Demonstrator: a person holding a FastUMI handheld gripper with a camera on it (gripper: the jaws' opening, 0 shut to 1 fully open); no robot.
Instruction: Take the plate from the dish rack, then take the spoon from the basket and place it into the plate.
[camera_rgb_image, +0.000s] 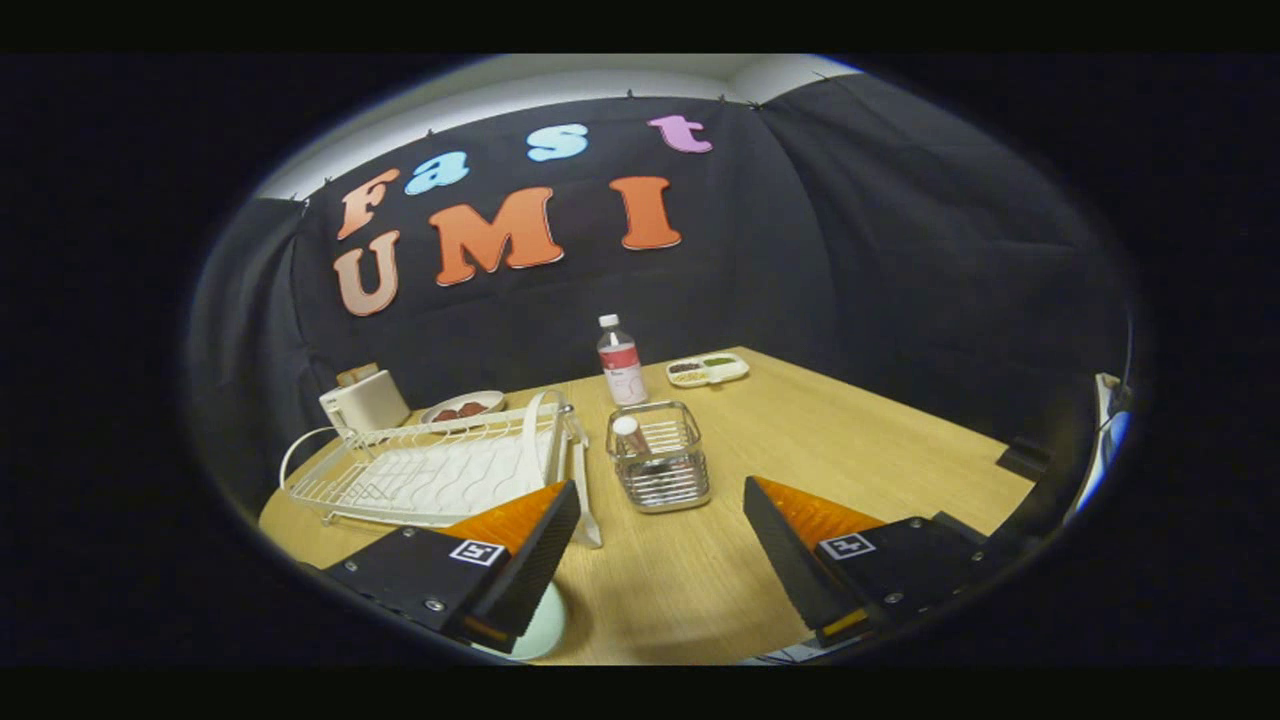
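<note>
My gripper (660, 490) is open above the wooden table (850, 450), with nothing held between its orange-and-black fingers. A pale green plate (540, 625) lies flat on the table under the left finger (520, 545), which hides most of it. Just ahead of the fingertips stands a wire basket (660, 478). A spoon's (630, 432) rounded white end sticks up at the basket's left side. The white dish rack (430, 470) sits to the left of the basket, beyond the left finger.
A bottle (621, 362) with a red label stands behind the basket. Beside it, near the back wall, is a divided snack tray (707, 370). A white toaster (365, 402) and a dish of food (462, 407) sit behind the rack. Bare tabletop stretches to the right.
</note>
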